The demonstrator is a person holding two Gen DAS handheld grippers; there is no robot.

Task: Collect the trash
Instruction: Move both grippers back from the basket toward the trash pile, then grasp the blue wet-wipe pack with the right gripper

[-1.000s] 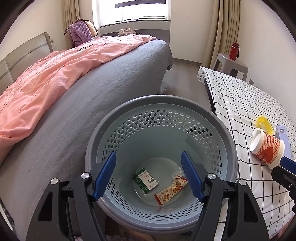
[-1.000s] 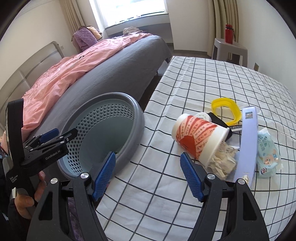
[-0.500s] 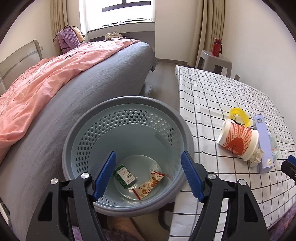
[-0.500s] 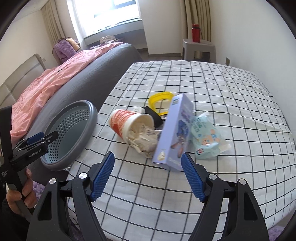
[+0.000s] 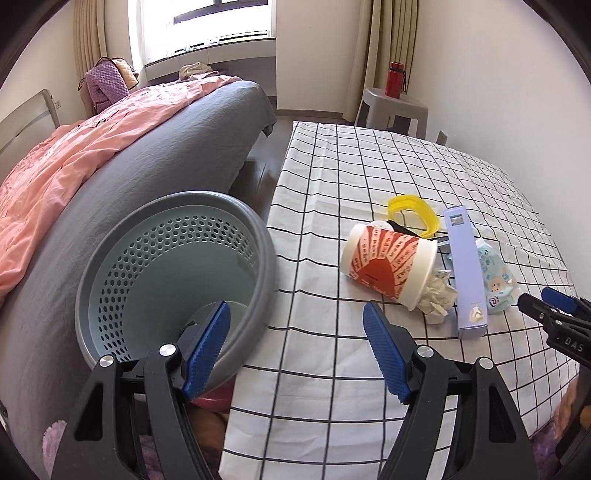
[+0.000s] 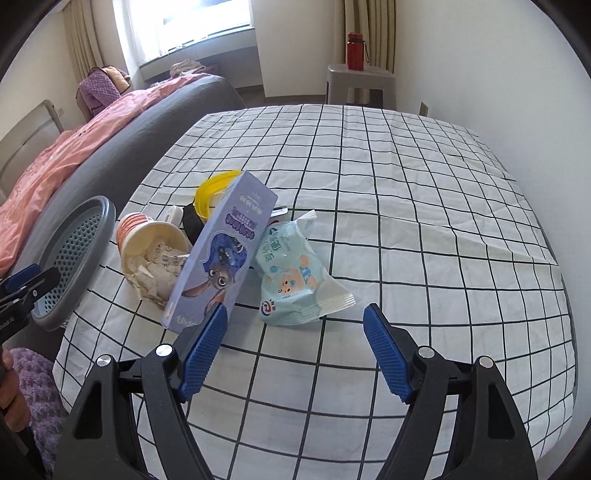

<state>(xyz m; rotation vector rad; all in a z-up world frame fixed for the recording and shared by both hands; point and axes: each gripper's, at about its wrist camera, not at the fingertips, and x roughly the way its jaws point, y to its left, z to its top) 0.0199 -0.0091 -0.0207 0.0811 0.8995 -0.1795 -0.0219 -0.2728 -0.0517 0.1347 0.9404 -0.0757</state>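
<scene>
A pile of trash lies on the checked table (image 6: 406,192): a tipped red-and-white paper cup (image 5: 388,264) stuffed with crumpled paper, a purple box (image 6: 225,251), a light blue wipes packet (image 6: 295,273), a yellow ring (image 5: 412,214) and a small black item. The grey perforated basket (image 5: 173,273) stands left of the table, beside the bed. My left gripper (image 5: 295,345) is open and empty, over the table's left edge next to the basket. My right gripper (image 6: 293,350) is open and empty, just in front of the wipes packet and the box.
A bed (image 5: 110,155) with a pink duvet and grey sheet runs along the left. A grey stool (image 6: 360,79) with a red bottle (image 6: 356,35) stands by the far wall. The white wall (image 6: 498,74) borders the table's right side.
Both grippers have swung right. The left view has moved from over the basket to the table's edge. The right gripper has moved from beside the cup to face the box and packet.
</scene>
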